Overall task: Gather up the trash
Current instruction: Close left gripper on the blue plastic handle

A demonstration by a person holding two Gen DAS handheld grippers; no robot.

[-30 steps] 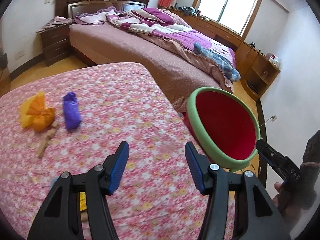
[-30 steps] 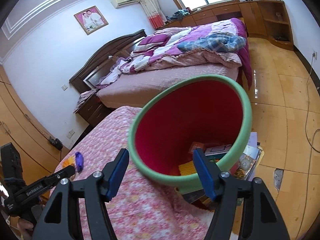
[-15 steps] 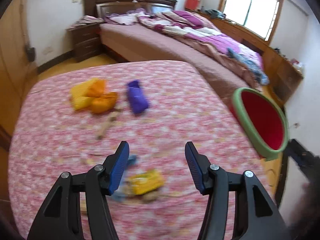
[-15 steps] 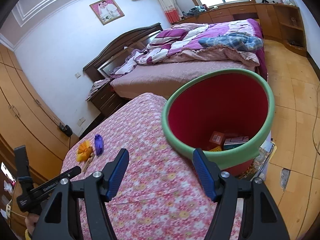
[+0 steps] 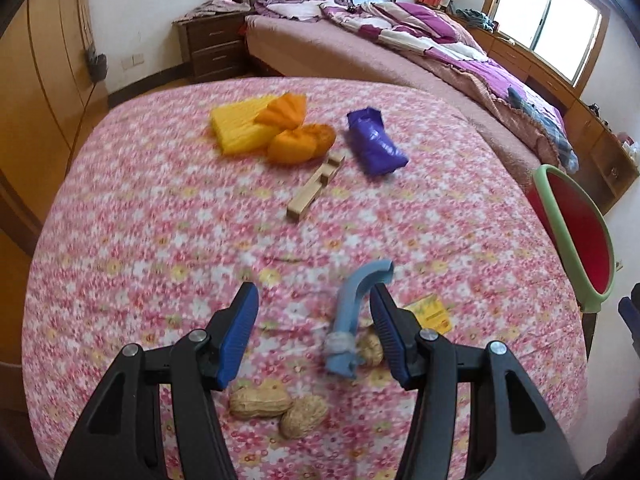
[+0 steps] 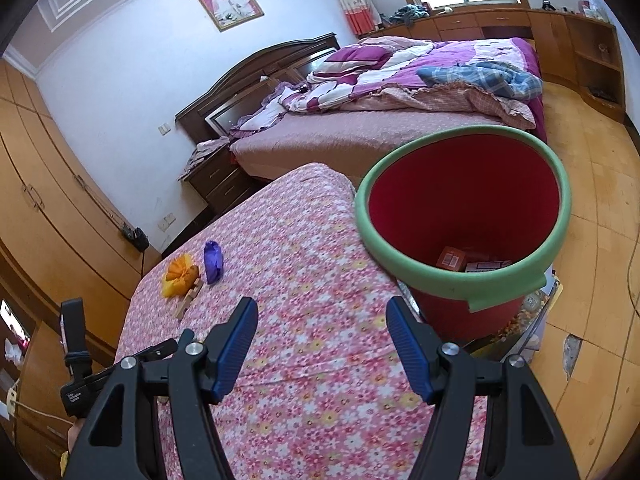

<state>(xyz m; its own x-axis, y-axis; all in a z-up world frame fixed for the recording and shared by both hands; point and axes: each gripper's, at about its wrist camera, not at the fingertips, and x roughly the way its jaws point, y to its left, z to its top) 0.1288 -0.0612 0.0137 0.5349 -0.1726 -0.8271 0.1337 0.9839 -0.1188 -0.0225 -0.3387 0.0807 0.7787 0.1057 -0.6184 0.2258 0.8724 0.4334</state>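
Over the last second the left tool (image 5: 313, 322) has swung away from the red bin (image 5: 576, 240) and tipped down over the flowered tabletop (image 5: 140, 208); the bin, which filled the right of its view, now sits at the far right edge. The trash is now in full sight.

Going left to right in the left wrist view: a yellow pad (image 5: 240, 128) and crumpled orange wrappers (image 5: 298, 136) lie touching at the far side, a small wooden block (image 5: 314, 192) just in front of them, then a purple packet (image 5: 376, 142) beside it. Nearer, two peanut shells (image 5: 280, 410) lie under the left tool, a pale blue plastic piece (image 5: 352, 316) sits between its fingers close to the right pad, and a yellow wrapper (image 5: 430, 312) pokes out behind that finger.

The left tool stands open, gripping nothing; my guess is the blue piece is its next pick.

The right tool (image 6: 322, 344) is also open and empty, and has drawn back from the bin, whose green rim now stands just off the tabletop's corner with a few boxes already inside.
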